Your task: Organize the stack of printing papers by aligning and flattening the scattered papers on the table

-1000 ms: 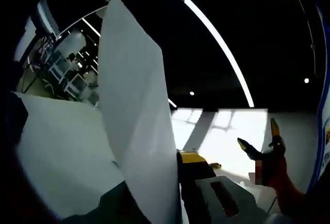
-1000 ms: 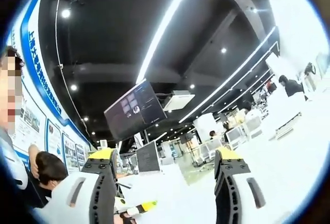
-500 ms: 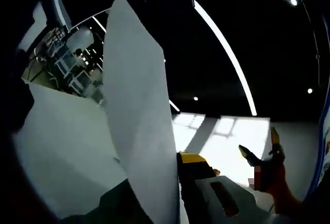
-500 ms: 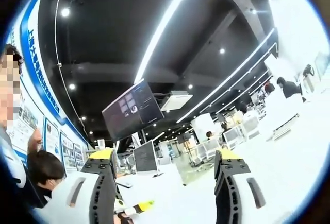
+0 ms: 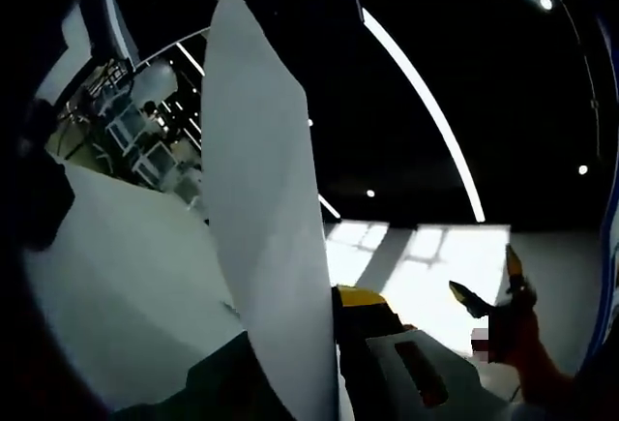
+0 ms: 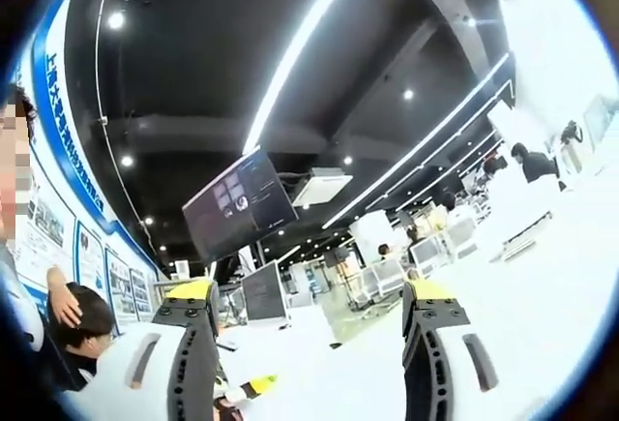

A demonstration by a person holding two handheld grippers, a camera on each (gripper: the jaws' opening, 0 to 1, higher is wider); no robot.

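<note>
Standing up tall in the left gripper view is a big white sheet of paper (image 5: 266, 247), pinched between the jaws of the left gripper (image 5: 324, 363). It rises above the white table (image 5: 126, 285). The right gripper (image 6: 309, 344) has its jaws spread wide with nothing between them. A dark screen (image 6: 237, 203) hangs from the ceiling. The other gripper's yellow tips (image 5: 493, 290) show far off.
</note>
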